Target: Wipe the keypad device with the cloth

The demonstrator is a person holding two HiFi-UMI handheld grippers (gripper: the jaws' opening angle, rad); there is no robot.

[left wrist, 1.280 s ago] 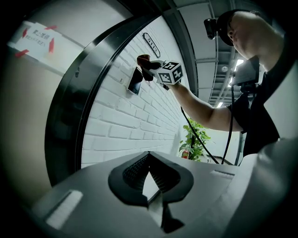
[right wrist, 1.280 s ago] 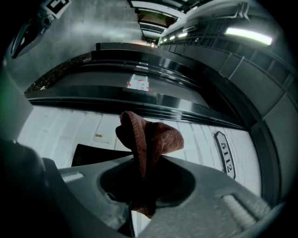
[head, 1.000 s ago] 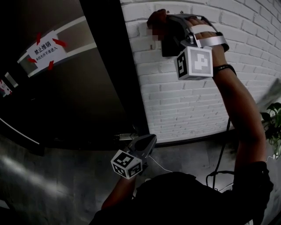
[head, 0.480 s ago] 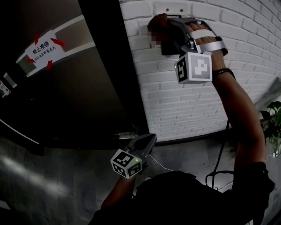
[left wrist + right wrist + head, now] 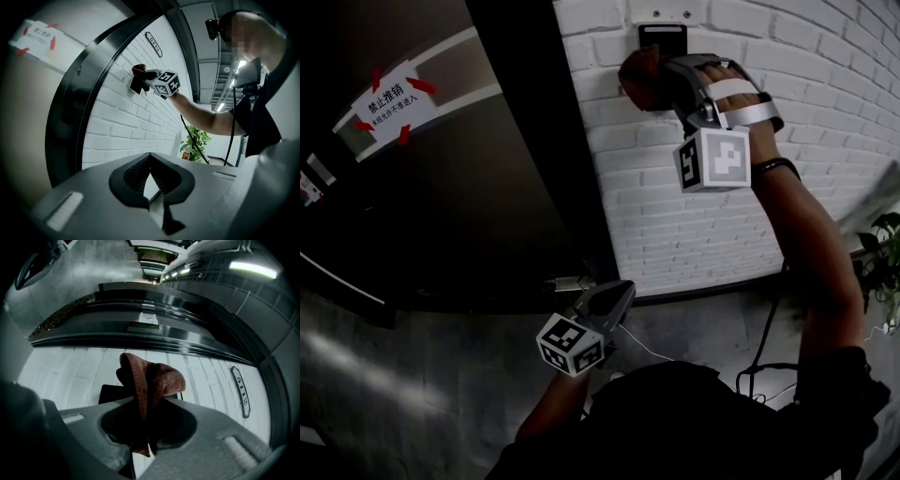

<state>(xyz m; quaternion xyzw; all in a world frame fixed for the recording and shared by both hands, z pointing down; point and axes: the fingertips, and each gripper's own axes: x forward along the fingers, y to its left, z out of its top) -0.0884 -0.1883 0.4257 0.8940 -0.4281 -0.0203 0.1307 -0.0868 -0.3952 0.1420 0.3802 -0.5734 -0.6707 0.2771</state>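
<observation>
You held the right gripper [image 5: 654,82] high against the white brick wall [image 5: 703,216], arm stretched up. Its fingers were clamped on a brown cloth [image 5: 151,377], which stuck out past the tips in a bunched fold, with a short end hanging back between them. The keypad [image 5: 662,36], a small black box fixed to the wall just right of the dark door [image 5: 469,206], sat right behind that fold. From the head view only its top edge cleared the cloth and gripper; from the right gripper view its dark face showed behind the cloth, mostly to the left of it. The cloth lay over the keypad's front, though how firmly it pressed I could not tell.

You kept the left gripper [image 5: 617,302] low, well apart from the keypad, near the foot of the door. Its fingers were together at the tips, with nothing between them. Its camera looked up along the wall at your raised arm.

A white notice [image 5: 389,101] taped with red arrows was stuck on the door. An oval number plate [image 5: 240,391] was on the wall to the right of the keypad, and a green plant [image 5: 886,258] stood at the far right edge.
</observation>
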